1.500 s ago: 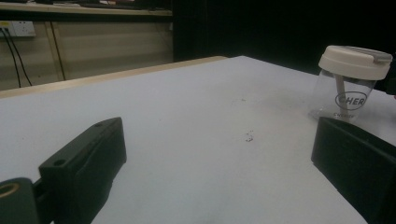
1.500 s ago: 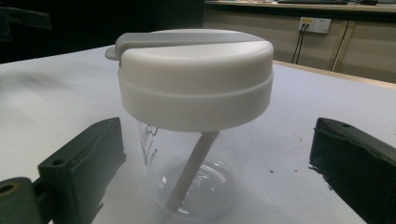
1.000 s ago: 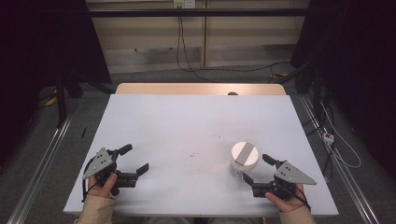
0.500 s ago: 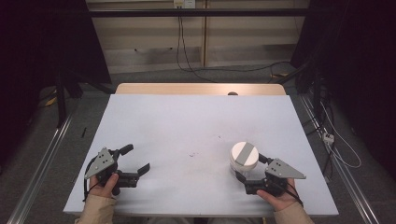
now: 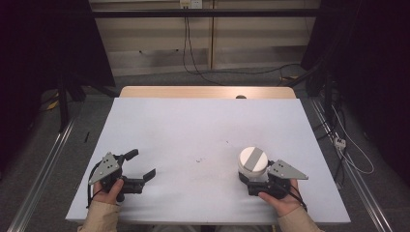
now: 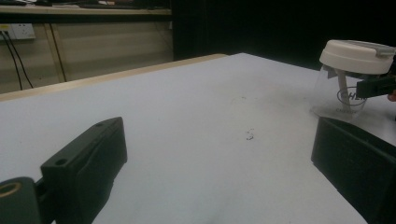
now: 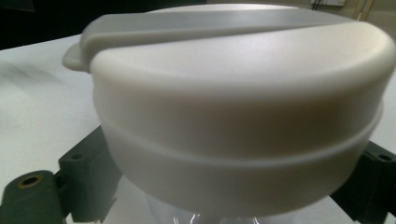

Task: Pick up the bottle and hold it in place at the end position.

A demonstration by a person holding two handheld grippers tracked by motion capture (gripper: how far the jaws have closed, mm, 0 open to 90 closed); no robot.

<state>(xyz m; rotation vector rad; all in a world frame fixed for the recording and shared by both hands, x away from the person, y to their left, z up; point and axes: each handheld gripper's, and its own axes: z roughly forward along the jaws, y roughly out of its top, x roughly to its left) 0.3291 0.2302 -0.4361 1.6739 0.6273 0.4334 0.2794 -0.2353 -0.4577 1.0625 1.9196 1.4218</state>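
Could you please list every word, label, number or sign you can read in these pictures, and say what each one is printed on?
"CHE": the start of a dark oval logo on the clear wall of the jar, seen in the left gripper view; a black jaw of the right gripper hides the rest.
Nothing can be read on the jar's white lid, the table or the wall socket.

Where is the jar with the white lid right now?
In the high view the jar stands on the near right part of the table, between the jaws of the right gripper, far from the left gripper.
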